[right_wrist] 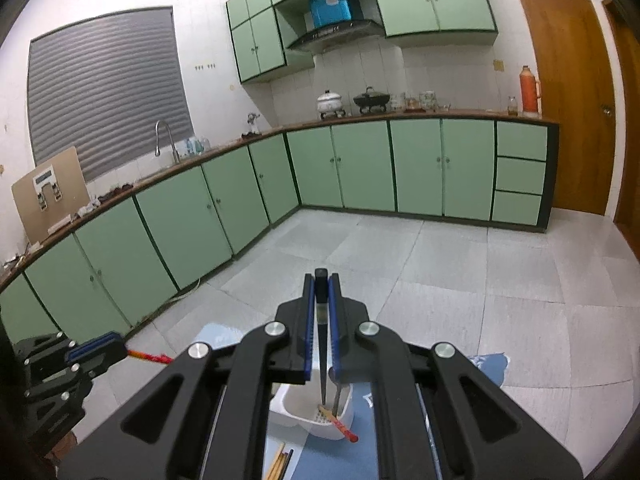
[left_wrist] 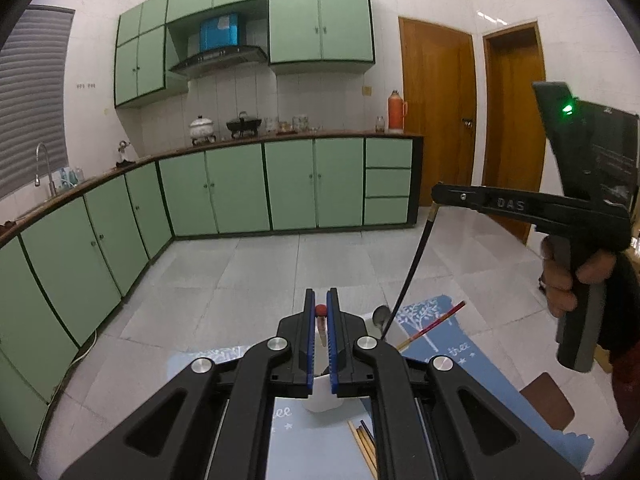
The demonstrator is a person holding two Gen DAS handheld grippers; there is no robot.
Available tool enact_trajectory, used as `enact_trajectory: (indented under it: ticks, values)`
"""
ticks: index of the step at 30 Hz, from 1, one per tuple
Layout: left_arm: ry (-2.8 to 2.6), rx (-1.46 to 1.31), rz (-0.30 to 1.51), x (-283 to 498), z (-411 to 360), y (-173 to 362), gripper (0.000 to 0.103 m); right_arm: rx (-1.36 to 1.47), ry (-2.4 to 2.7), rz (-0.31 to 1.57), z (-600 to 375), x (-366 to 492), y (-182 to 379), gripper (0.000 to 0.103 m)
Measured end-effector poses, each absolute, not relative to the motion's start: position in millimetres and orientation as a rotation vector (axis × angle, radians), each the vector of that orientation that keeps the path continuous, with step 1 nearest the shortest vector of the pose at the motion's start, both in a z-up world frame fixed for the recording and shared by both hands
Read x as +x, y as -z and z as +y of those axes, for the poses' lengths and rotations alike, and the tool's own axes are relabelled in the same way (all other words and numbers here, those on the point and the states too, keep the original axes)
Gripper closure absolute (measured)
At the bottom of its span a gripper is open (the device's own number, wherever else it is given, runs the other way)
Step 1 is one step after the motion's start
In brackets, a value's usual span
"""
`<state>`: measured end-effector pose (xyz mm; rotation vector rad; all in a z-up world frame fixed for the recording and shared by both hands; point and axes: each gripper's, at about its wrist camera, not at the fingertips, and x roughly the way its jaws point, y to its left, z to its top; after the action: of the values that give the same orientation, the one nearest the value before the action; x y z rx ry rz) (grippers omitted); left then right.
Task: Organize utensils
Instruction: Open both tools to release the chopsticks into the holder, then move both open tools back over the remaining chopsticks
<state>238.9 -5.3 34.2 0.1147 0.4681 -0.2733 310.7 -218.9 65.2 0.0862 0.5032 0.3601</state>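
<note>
My left gripper (left_wrist: 321, 307) is shut on a red chopstick (left_wrist: 320, 310), seen end-on; the same stick juts from it in the right wrist view (right_wrist: 150, 357). My right gripper (right_wrist: 321, 278) is shut on a black chopstick (right_wrist: 322, 344) whose tip reaches down into a white utensil holder (right_wrist: 298, 416). In the left wrist view that black chopstick (left_wrist: 408, 276) hangs from the right gripper (left_wrist: 438, 194) towards the holder (left_wrist: 322, 396). A red chopstick (right_wrist: 340, 424) and a spoon (left_wrist: 380, 316) stand in the holder. Several wooden chopsticks (left_wrist: 366, 446) lie on the blue mat (left_wrist: 472, 364).
The table carries a blue mat with white tree prints. Beyond is a grey tiled floor (right_wrist: 440, 264), green cabinets (left_wrist: 240, 188) along the walls and wooden doors (left_wrist: 440, 112) at the right. A brown pad (left_wrist: 548, 400) lies at the mat's right.
</note>
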Motion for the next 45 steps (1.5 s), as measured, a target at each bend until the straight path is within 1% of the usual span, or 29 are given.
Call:
enact_trajectory:
  ticks: [3, 5, 6, 7, 9, 10, 11, 13, 14, 16, 19, 23, 29, 33, 37, 40, 45]
  values:
    - [0.262, 0.104, 0.512, 254, -7, -22, 0.097, 0.068, -0.364, 0.545, -214, 313, -55, 0.095]
    - [0.252, 0.086, 0.531, 261, -7, -17, 0.09, 0.063, -0.354, 0.546, -213, 310, -52, 0.089]
    - [0.248, 0.076, 0.533, 263, -6, -15, 0.081, 0.065, -0.351, 0.543, -214, 308, -51, 0.083]
    - [0.243, 0.064, 0.531, 262, -4, -14, 0.076, 0.066, -0.346, 0.535, -215, 305, -52, 0.079]
    - [0.239, 0.051, 0.519, 258, 0, -14, 0.071, 0.059, -0.333, 0.516, -217, 295, -54, 0.074]
    - [0.237, 0.052, 0.514, 255, 2, -15, 0.065, 0.055, -0.325, 0.506, -219, 289, -55, 0.068]
    - [0.233, 0.052, 0.505, 250, 3, -16, 0.061, 0.051, -0.315, 0.492, -221, 281, -55, 0.064]
    - [0.224, 0.048, 0.485, 239, 8, -16, 0.048, 0.051, -0.302, 0.458, -226, 260, -56, 0.051]
    - [0.22, 0.044, 0.474, 230, 12, -16, 0.046, 0.049, -0.295, 0.447, -230, 249, -54, 0.048]
    - [0.211, 0.032, 0.456, 215, 17, -13, 0.038, 0.045, -0.282, 0.434, -235, 230, -49, 0.038]
    - [0.196, 0.006, 0.458, 189, 28, 0, 0.035, 0.055, -0.264, 0.446, -242, 191, -24, 0.029]
    - [0.179, -0.003, 0.53, 164, 37, 36, 0.034, 0.087, -0.26, 0.537, -243, 153, 21, 0.029]
    - [0.16, 0.053, 0.691, 128, 34, 110, 0.034, 0.105, -0.246, 0.704, -230, 107, 97, 0.029]
    - [0.155, 0.078, 0.78, 110, 31, 150, 0.034, 0.074, -0.262, 0.789, -213, 82, 138, 0.031]
    - [0.147, 0.081, 0.852, 99, 37, 179, 0.034, 0.025, -0.295, 0.85, -192, 64, 166, 0.039]
    - [0.137, 0.065, 0.875, 92, 44, 190, 0.034, 0.023, -0.324, 0.88, -188, 56, 179, 0.046]
    - [0.104, 0.038, 0.892, 90, 53, 195, 0.034, -0.036, -0.343, 0.887, -170, 46, 190, 0.05]
